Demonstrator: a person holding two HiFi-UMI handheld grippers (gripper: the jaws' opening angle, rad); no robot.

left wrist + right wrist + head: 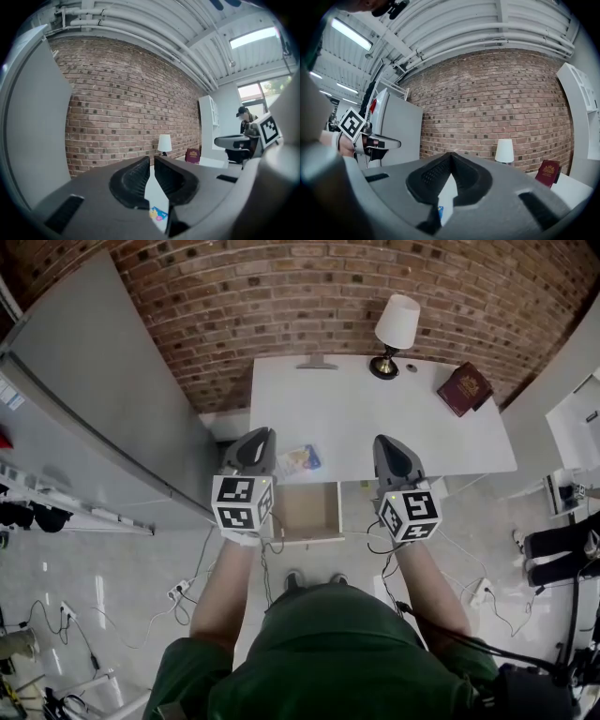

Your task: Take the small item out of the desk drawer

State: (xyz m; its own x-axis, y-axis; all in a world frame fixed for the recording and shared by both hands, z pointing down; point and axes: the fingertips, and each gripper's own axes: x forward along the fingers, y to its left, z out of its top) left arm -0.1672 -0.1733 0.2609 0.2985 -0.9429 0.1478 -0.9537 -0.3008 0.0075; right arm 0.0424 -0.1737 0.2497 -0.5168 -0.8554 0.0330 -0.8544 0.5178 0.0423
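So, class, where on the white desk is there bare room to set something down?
The desk is bare in the middle, between the lamp, the red book and the colourful packet; so is the front right corner. The front left is crowded: packet beside the left hand-held gripper.

Small flat blue-and-yellow packet [300,459] lies at the white desk's [375,423] front edge; pale wooden drawer [309,512] below hangs open.

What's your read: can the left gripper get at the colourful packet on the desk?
Probably yes: the packet lies on the desk right beside the left gripper, nothing between them. Its jaws are shut, so they must open first.
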